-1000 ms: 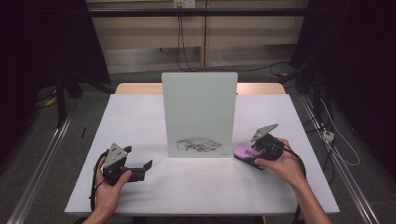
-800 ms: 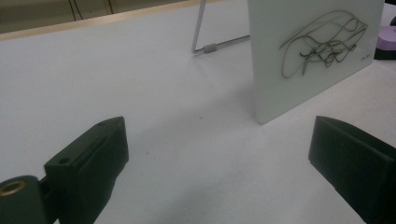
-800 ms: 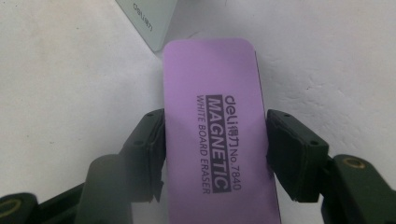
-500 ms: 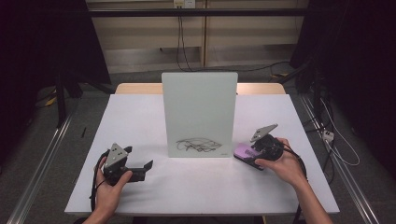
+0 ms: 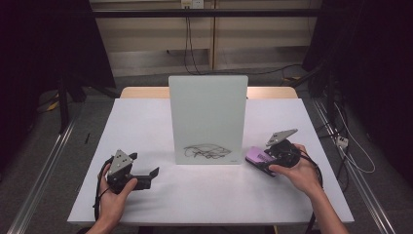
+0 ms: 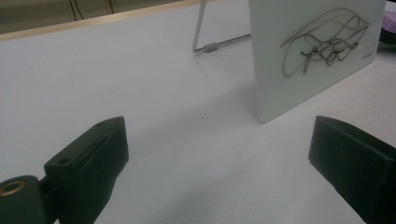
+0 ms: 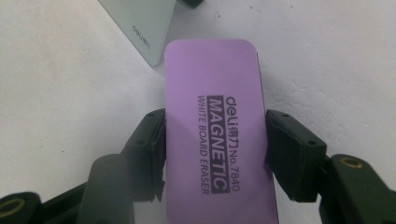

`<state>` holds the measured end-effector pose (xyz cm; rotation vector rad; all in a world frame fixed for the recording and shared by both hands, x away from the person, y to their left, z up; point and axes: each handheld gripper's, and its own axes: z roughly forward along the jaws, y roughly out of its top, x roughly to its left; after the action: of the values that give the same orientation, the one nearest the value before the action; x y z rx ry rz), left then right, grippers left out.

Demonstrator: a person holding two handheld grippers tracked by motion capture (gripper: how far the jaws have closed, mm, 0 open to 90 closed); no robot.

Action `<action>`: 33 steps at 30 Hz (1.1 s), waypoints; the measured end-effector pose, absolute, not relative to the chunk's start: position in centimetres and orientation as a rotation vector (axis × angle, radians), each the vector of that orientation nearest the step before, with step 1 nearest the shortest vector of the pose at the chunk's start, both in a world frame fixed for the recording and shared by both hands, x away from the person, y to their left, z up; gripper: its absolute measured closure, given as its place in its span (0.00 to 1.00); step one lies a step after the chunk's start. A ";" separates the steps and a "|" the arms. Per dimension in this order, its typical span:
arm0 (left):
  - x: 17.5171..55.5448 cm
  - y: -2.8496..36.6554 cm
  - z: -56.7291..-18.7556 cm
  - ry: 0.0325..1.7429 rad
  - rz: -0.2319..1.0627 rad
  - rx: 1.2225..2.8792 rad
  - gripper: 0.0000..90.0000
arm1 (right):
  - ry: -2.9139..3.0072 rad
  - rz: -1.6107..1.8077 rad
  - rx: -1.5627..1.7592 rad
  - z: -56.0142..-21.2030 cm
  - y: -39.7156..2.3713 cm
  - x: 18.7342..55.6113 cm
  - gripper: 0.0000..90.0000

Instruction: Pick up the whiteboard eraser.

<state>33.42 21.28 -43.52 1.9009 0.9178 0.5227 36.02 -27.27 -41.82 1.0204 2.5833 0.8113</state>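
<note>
Looking down from the high view, I take the upright whiteboard [image 5: 208,119] as my landmark: it stands mid-table with a dark scribble [image 5: 207,151] low on its face. My right gripper [image 5: 265,162] sits just beside the board's lower right corner, clamped on the purple eraser [image 5: 256,156]. My left gripper [image 5: 151,176] rests on the white table [image 5: 146,122], off the board's lower left corner and apart from it.

From the left gripper view, my jaws stand wide apart with nothing between them, bare table ahead, and the board's scribble [image 6: 324,44] beyond to the right.

From the right gripper view, both jaws press the long sides of the eraser [image 7: 212,126], whose far end lies close to the board's corner [image 7: 140,23]. I judge it light and rigid, with a smooth, possibly slippery shell; gripping across the narrow width near mid-length, as now, seems soundest for wiping.
</note>
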 end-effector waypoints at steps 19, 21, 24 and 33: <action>33.5 21.5 -43.7 0.930 0.524 1.897 0.06 | 2.451 1.038 1.026 -40.3 -28.0 34.8 0.46; 33.6 21.5 -43.7 0.930 0.524 1.898 0.06 | 2.447 1.075 1.023 -40.2 -28.0 34.7 0.46; 33.6 21.4 -43.7 0.920 0.526 1.900 0.06 | 2.445 1.100 1.011 -40.1 -27.8 34.6 0.46; 33.5 21.3 -43.5 0.916 0.526 1.899 0.06 | 2.420 1.178 0.983 -39.8 -27.3 34.1 0.46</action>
<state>33.47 21.26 -43.54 1.8990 0.9163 0.5263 34.10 -27.31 -39.82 0.9832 2.4203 1.1778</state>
